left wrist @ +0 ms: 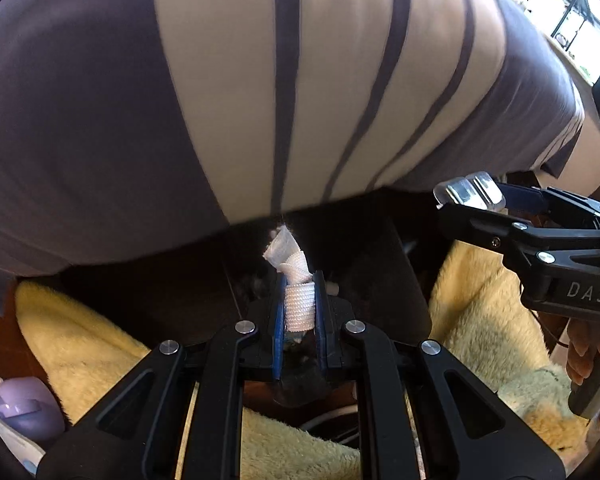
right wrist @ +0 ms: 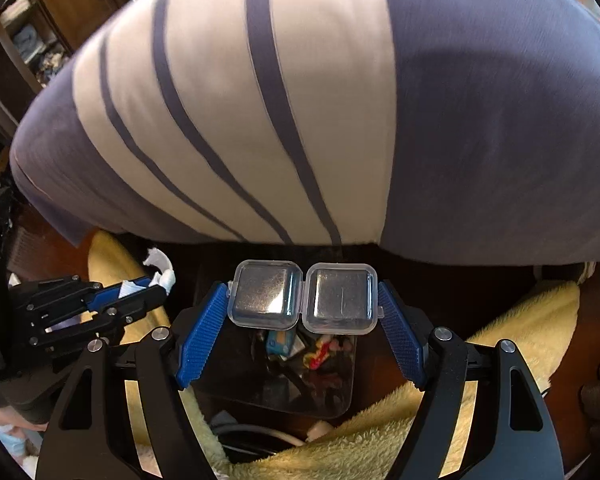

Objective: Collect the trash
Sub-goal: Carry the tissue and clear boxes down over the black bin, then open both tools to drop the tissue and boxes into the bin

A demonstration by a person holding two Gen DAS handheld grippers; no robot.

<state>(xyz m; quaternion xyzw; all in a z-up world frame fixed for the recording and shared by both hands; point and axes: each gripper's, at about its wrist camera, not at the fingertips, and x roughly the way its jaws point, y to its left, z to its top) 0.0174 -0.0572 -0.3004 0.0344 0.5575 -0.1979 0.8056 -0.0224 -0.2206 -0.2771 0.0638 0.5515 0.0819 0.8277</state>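
The left gripper point(left wrist: 300, 304) has its blue pads pressed together on a strip of white woven tape point(left wrist: 299, 306), which fills the narrow gap between them and sticks out past the fingertips, ending in a crumpled white tuft with a bit of thin plastic on it. The right gripper point(right wrist: 302, 304) stands wide, its ridged blue fingers point(right wrist: 199, 340) clamped on the two outer edges of a small clear plastic case point(right wrist: 302, 300) that lies opened flat, both square halves side by side and spanning the whole space between the tips. Directly beneath and beyond those fingers sits a dark bin point(right wrist: 284, 376) with a clear liner, in which a few coloured wrappers point(right wrist: 320, 354) lie; a fluffy pale-yellow blanket point(right wrist: 512, 332) spreads on both sides of it. In the right wrist view the left gripper shows off to the left of the fingers, the white scrap poking from its tip; in the left wrist view the right gripper comes in from the right with the clear case at its end. Ahead of both pairs of fingers a large striped cushion point(left wrist: 260, 80), grey-purple and cream, fills the upper field. A lilac object point(left wrist: 24, 404) lies low to the left of the left fingers.
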